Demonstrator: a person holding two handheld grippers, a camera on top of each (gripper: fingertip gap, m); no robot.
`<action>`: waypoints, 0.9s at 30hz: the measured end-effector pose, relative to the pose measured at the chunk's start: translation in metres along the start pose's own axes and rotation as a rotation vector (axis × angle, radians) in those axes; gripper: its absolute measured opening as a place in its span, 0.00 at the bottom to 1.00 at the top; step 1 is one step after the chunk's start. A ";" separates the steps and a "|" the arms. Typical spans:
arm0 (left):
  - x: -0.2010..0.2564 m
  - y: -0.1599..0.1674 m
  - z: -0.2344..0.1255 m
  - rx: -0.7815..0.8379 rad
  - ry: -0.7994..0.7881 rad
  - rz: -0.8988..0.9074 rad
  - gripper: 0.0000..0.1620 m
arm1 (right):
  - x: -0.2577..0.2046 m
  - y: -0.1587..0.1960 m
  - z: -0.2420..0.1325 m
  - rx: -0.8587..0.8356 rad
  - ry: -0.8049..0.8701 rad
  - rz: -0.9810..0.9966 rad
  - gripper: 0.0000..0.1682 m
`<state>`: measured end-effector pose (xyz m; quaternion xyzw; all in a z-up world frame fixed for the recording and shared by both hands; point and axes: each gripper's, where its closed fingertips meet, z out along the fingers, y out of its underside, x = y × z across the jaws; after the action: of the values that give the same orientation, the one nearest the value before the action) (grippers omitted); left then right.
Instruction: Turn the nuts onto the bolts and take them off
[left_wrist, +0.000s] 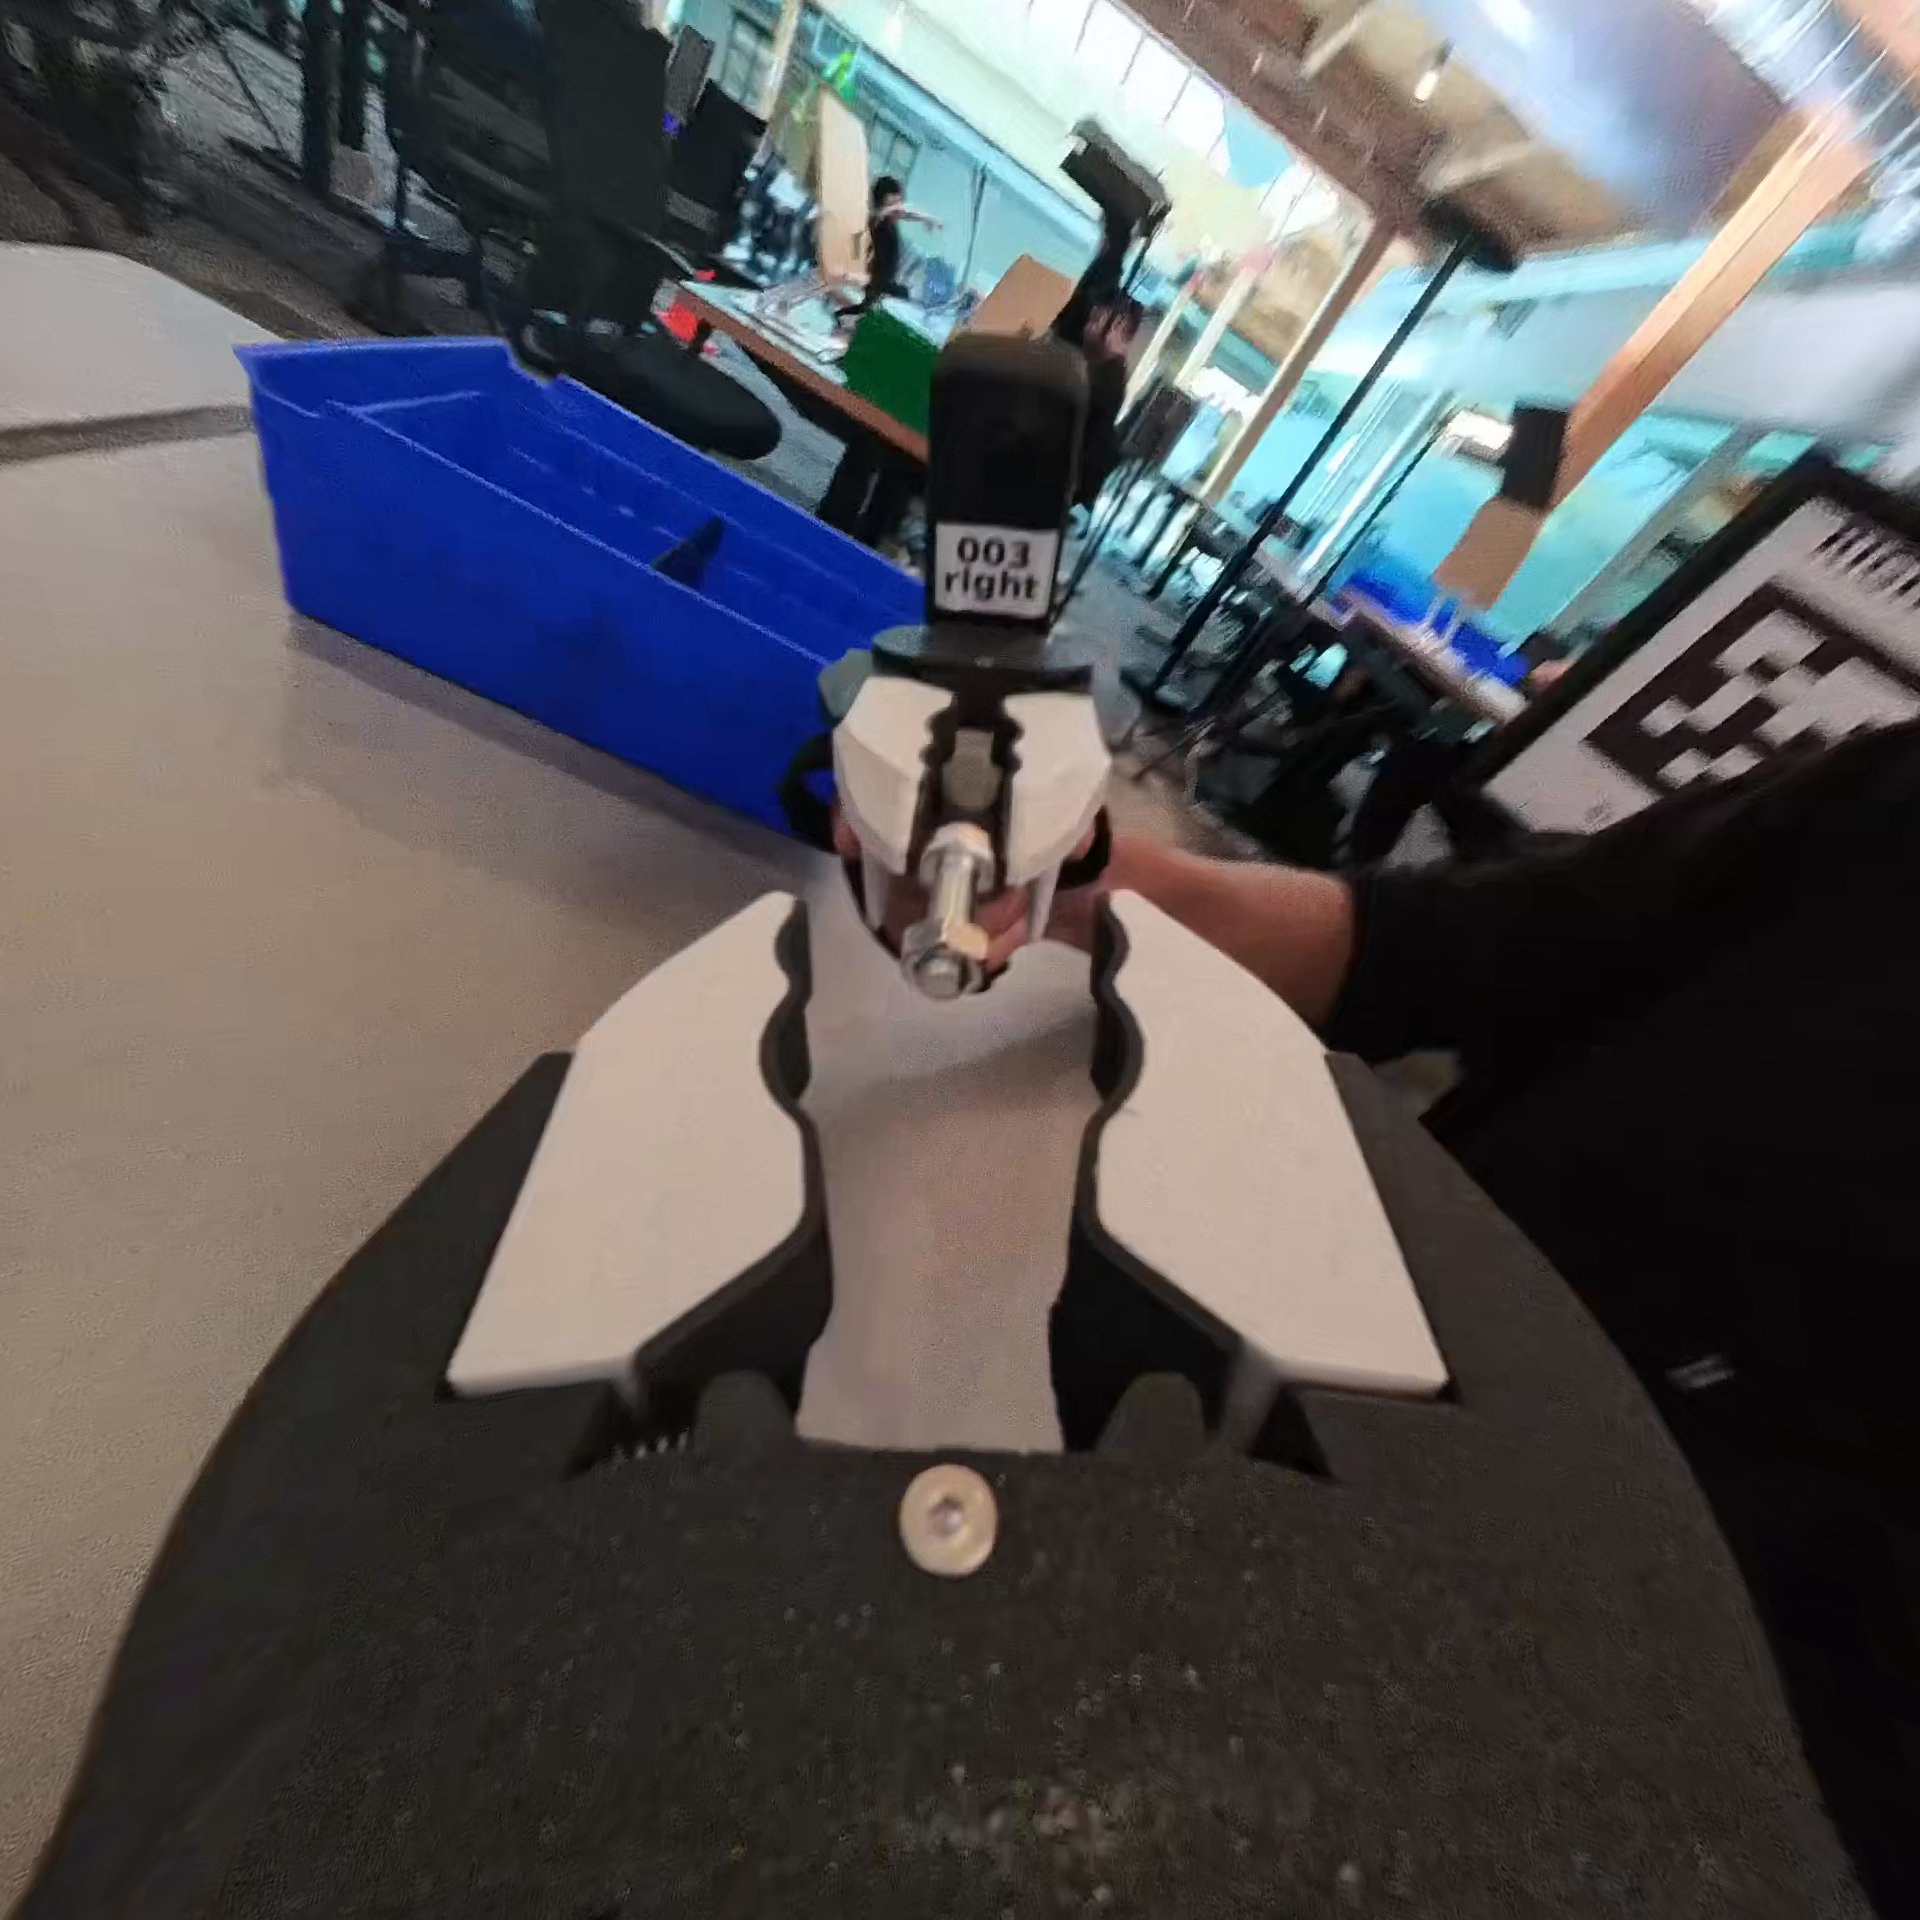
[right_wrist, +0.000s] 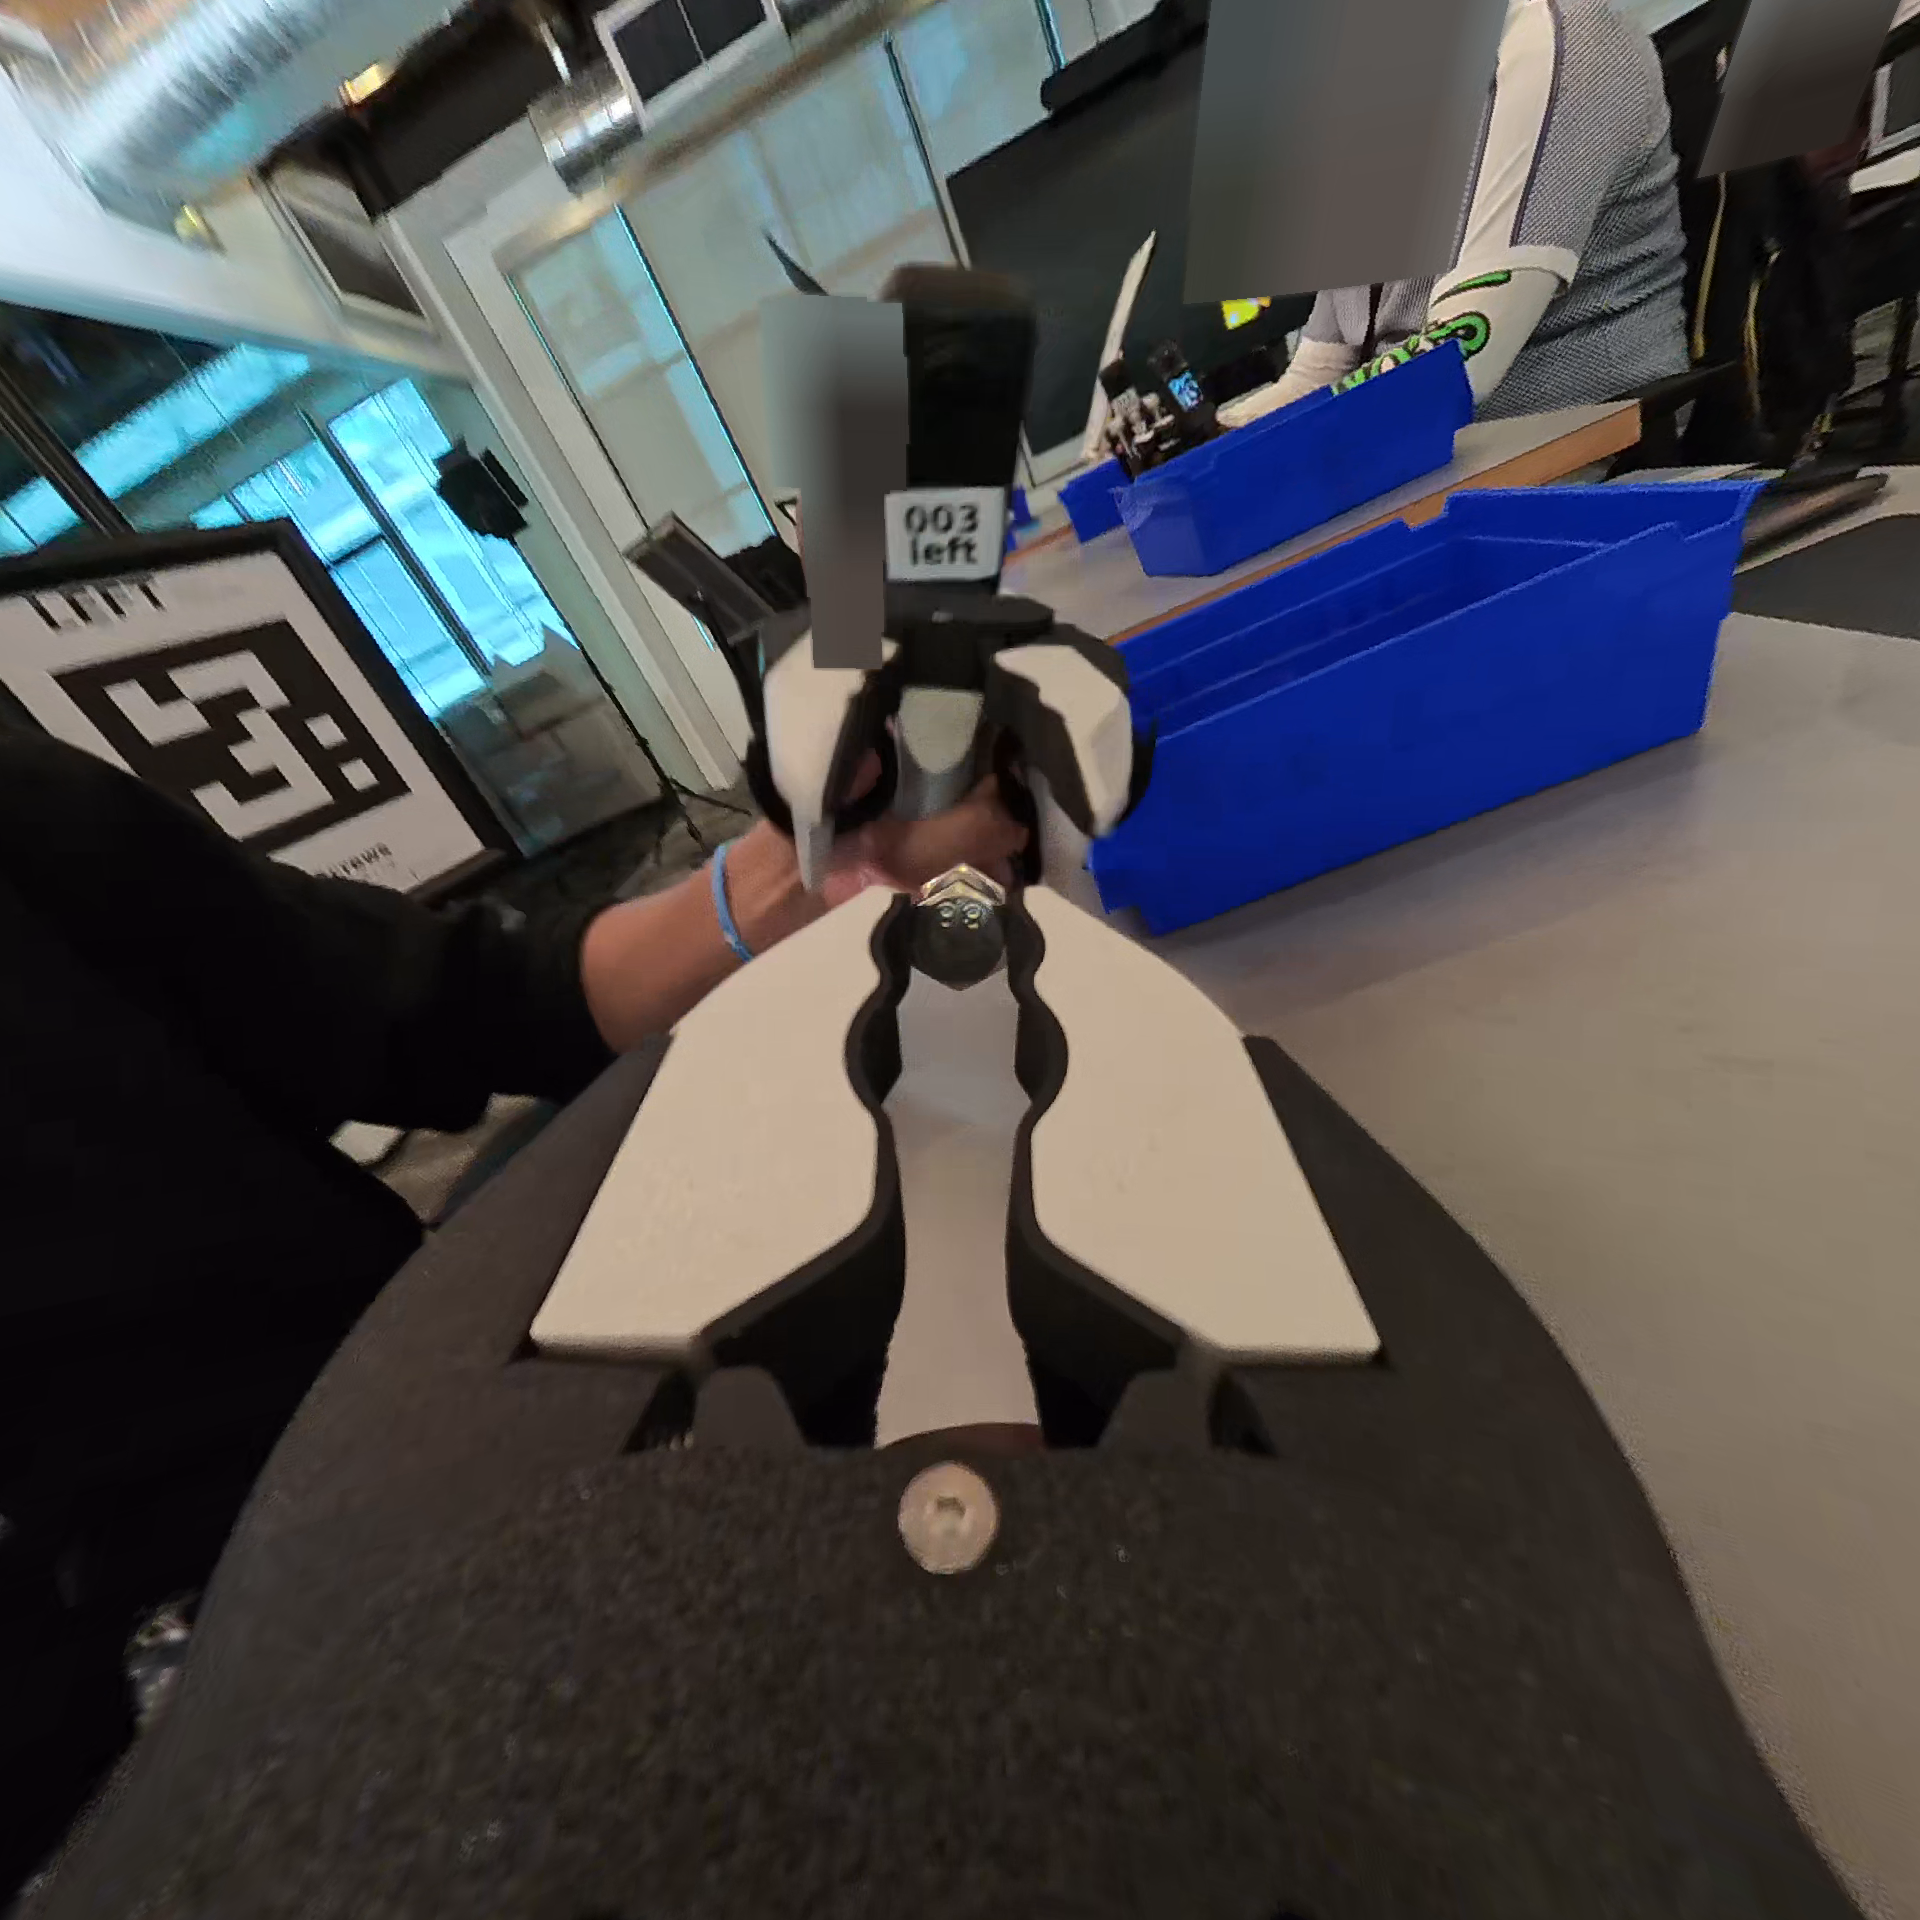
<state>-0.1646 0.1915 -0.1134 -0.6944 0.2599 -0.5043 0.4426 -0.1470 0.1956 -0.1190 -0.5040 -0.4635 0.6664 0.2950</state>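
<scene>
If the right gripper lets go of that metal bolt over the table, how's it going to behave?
The bolt looks like shiny solid steel, so it is probably heavy for its size and would drop hard onto the table. Its round shank would likely roll, though the hex nut might stop it. The smooth plating looks slippery, so the right gripper probably needs firmly closed jaws.

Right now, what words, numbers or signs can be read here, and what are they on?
I don't repeat writing; these things bear it.
White sticker on right tool post: sharp print.
Twin sticker on left tool post: sharp print.
Board by the window: small print, blurred.
</scene>
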 end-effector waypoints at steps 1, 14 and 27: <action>-0.004 0.008 0.002 -0.043 -0.055 0.082 0.35 | 0.000 -0.003 -0.002 0.019 -0.014 0.029 0.10; -0.002 0.029 0.020 -0.096 -0.031 0.148 0.19 | -0.007 -0.005 0.001 0.048 -0.077 0.097 0.10; 0.002 0.018 0.017 -0.004 0.240 -0.706 0.11 | 0.004 0.015 -0.003 -0.125 0.133 -0.335 0.10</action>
<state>-0.1464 0.1873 -0.1303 -0.6781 0.0552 -0.7031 0.2066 -0.1447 0.1939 -0.1350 -0.4802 -0.5609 0.5431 0.3999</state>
